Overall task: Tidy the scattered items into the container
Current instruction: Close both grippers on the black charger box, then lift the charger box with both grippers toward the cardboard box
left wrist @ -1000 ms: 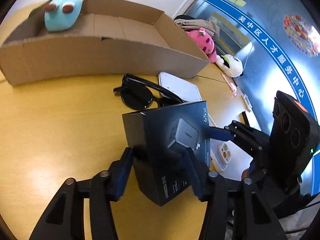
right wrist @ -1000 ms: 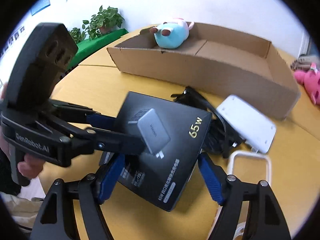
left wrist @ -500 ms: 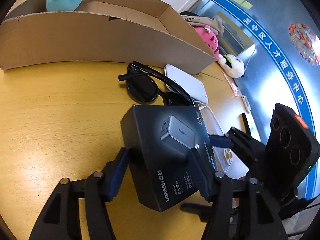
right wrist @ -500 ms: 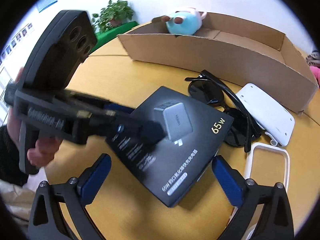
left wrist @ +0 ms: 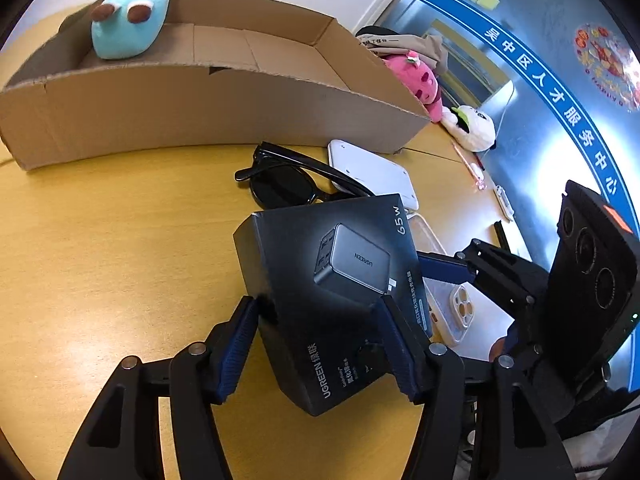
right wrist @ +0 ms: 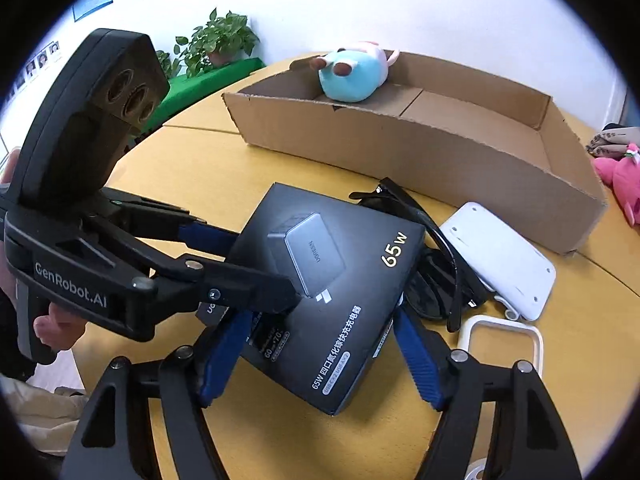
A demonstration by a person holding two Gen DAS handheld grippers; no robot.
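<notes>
A black charger box (left wrist: 336, 292) (right wrist: 328, 292) marked 65W is gripped by both grippers. My left gripper (left wrist: 320, 344) is shut on its near corner, and shows in the right wrist view (right wrist: 248, 268) clamping the box's left edge. My right gripper (right wrist: 316, 356) is shut on the box's sides; in the left wrist view one of its fingers (left wrist: 444, 270) touches the box's right edge. The box is tilted and seems lifted off the yellow table (left wrist: 100, 248). The open cardboard box (left wrist: 200, 108) (right wrist: 420, 148) stands behind, with a light blue plush (left wrist: 128, 24) (right wrist: 352, 72) inside.
Black sunglasses (left wrist: 288, 184) (right wrist: 432, 264), a white flat device (left wrist: 372, 168) (right wrist: 500, 260) and a clear phone case (left wrist: 452, 304) (right wrist: 500, 340) lie beyond the charger box. A pink plush (left wrist: 416, 80) (right wrist: 620, 176) and a white plush (left wrist: 472, 128) sit right of the cardboard box.
My right gripper, open half a second ago, has closed onto the charger box. Both views rose, and the box tilted up toward the cardboard box.
</notes>
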